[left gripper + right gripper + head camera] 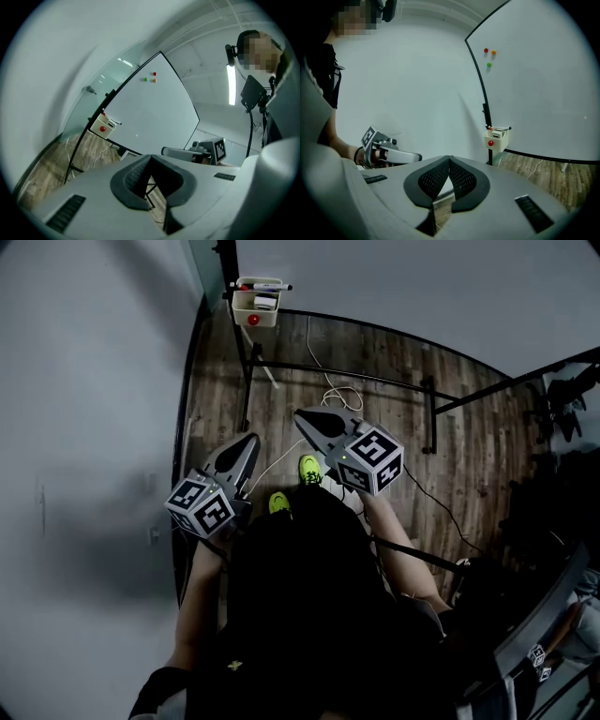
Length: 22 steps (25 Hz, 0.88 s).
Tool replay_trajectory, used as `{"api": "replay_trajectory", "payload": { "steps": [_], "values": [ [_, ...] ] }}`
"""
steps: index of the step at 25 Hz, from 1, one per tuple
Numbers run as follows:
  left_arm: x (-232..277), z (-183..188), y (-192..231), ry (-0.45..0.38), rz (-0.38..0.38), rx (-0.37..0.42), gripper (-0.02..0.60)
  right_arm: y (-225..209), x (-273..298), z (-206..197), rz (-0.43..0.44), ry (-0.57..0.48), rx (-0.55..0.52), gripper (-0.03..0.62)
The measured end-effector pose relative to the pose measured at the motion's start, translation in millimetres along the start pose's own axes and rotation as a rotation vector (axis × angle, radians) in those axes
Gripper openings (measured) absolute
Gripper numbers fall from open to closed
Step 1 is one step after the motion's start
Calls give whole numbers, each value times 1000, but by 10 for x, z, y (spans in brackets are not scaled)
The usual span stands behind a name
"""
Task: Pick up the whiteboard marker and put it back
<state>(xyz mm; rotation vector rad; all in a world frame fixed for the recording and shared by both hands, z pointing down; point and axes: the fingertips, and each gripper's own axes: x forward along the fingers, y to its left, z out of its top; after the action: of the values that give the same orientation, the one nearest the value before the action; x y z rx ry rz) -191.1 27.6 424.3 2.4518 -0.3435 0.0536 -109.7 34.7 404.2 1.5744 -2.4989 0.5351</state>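
I saw the whiteboard marker [263, 286] lying flat across the top of the small cream box [255, 309] by the edge of the whiteboard [84, 409]. In the head view its long axis ran left to right, with the dark end to the right. It was too small for me to tell the cap from the tail, and the box's contents were just as unclear. The left gripper [249, 439] and the right gripper [300, 414] both had their jaws closed on nothing, and the marker sat well ahead of both, clear of them.
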Motion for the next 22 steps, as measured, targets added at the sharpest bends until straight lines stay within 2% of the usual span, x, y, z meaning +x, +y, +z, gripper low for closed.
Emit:
{"api": "replay_trajectory", "payload": {
  "steps": [10,17,22],
  "values": [
    [36,-309,-77,53,-10,-50,32,206,-160,-264,17,35,28,-9],
    [119,-401,-155,78,-26,-28,32,321,-244,-366,36,32,6,-9],
    [161,-403,-320,83,-38,-6,32,305,-353,-329,12,5,-35,-11]
  ]
}}
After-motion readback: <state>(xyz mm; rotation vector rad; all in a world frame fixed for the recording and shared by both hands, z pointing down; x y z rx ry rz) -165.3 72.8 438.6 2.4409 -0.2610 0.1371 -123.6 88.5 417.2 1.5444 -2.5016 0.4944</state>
